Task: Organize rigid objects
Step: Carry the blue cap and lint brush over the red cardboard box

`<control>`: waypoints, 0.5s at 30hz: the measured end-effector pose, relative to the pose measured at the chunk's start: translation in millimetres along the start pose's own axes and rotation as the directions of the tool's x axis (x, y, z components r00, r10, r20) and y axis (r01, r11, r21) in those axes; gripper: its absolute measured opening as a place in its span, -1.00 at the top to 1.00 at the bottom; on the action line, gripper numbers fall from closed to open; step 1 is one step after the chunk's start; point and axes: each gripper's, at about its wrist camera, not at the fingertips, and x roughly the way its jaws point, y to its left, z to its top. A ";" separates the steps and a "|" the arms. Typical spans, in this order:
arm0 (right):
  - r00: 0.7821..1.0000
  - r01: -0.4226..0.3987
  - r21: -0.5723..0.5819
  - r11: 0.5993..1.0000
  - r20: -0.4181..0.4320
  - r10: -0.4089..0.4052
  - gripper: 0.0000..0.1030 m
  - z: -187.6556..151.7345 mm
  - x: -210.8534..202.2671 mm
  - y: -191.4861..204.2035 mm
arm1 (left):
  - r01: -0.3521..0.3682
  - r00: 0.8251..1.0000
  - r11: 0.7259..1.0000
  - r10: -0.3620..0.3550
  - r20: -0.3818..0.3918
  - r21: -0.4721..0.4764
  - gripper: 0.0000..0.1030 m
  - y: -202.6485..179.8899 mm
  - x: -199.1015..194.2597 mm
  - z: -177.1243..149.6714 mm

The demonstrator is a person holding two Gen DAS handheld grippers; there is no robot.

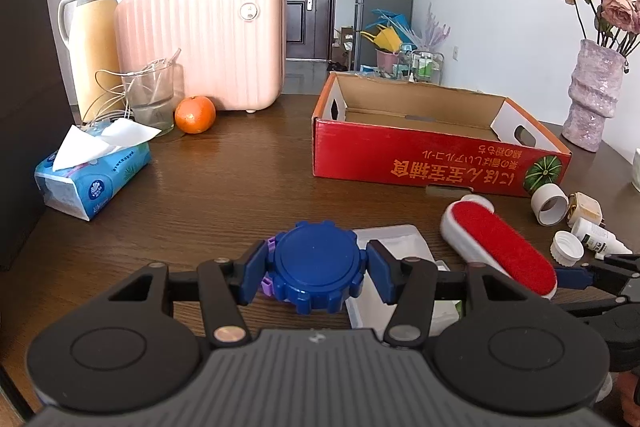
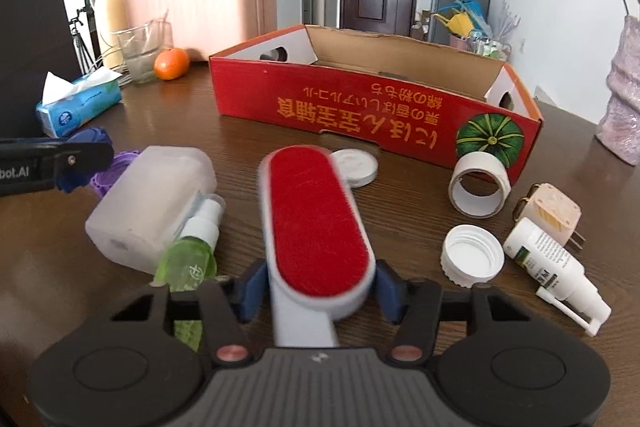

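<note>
My left gripper (image 1: 316, 277) is shut on a round blue toy (image 1: 317, 265) with purple parts, held just above the brown table (image 1: 224, 187). My right gripper (image 2: 318, 289) is shut on a red-and-white lint brush (image 2: 316, 219); the brush also shows in the left wrist view (image 1: 500, 247). The red cardboard box (image 1: 436, 147) stands open and empty behind, and shows in the right wrist view (image 2: 372, 115). A translucent white plastic box (image 2: 152, 207) lies by a green spray bottle (image 2: 192, 259).
Right of the brush lie a tape roll (image 2: 480, 187), a white cap (image 2: 472, 257), a white spray bottle (image 2: 556, 269), a plug adapter (image 2: 550, 217) and a white lid (image 2: 356, 167). Tissue pack (image 1: 92, 175), orange (image 1: 195, 115), glass (image 1: 150, 99), thermos (image 1: 94, 39), pink case (image 1: 204, 43), vase (image 1: 592, 95).
</note>
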 end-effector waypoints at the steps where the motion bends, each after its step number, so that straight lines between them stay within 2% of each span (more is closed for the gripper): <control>1: 1.000 0.009 0.010 1.000 0.001 -0.009 -0.06 0.0 -0.2 -0.7 | -0.004 1.000 1.000 0.004 0.001 -0.001 -0.07 0.4 0.0 0.0; 15: 0.999 0.016 0.050 0.999 0.050 -0.019 -0.06 -2.9 -15.2 -2.1 | 0.000 0.999 1.000 0.000 0.032 -0.006 -0.07 0.0 -8.4 0.4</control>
